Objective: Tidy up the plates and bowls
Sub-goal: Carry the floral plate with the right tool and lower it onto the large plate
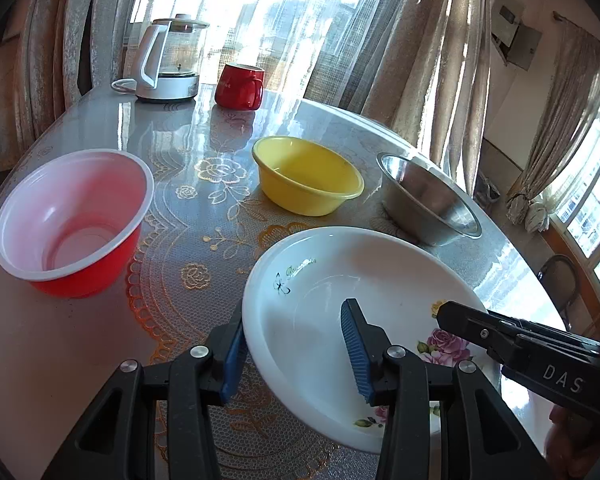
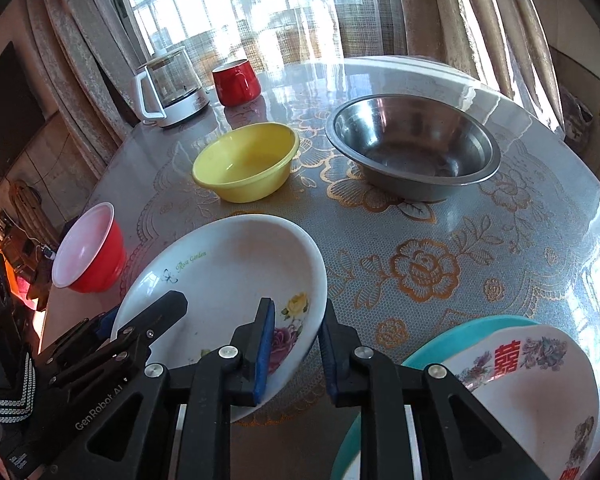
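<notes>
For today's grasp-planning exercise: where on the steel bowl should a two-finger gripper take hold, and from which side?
Probably the thin flared rim of the steel bowl, one finger inside and one outside, coming from above at the edge nearest the grippers. It stands upright and empty, its sloped wall is too wide to span, and the yellow bowl stands apart, leaving room.

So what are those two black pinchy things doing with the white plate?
A person is holding a gripper in each hand. The left gripper and the right gripper each straddle the rim of the white plate, one on each side. The plate sits tilted over the table. The red bowl, yellow bowl and steel bowl wait untouched. Two more plates are stacked nearby.
</notes>
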The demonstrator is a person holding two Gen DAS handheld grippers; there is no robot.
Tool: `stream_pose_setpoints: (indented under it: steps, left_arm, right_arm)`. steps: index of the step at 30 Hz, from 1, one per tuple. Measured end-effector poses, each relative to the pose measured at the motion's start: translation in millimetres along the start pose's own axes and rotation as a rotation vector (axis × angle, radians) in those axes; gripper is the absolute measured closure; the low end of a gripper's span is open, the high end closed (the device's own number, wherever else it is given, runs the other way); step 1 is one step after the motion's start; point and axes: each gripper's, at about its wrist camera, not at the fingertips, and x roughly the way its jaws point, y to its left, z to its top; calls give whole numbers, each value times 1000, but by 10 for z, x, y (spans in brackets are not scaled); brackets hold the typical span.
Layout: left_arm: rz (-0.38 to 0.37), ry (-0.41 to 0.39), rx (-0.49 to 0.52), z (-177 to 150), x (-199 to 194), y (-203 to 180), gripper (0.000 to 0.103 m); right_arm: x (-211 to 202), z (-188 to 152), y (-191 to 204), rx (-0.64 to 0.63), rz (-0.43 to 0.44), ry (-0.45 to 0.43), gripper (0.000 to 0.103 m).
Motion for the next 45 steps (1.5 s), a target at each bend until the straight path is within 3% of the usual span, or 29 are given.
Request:
stream_pose_setpoints:
  steps: [32,45]
  left_arm:
    - [-178,-109,123,-165,-429,-495,59]
    - [-261,-108,203,-325,-528,-810,59]
  right_arm:
    - [-724,-465,-370,155,12,-115,81]
    - [-1028,-745,-610,224,4,-148,81]
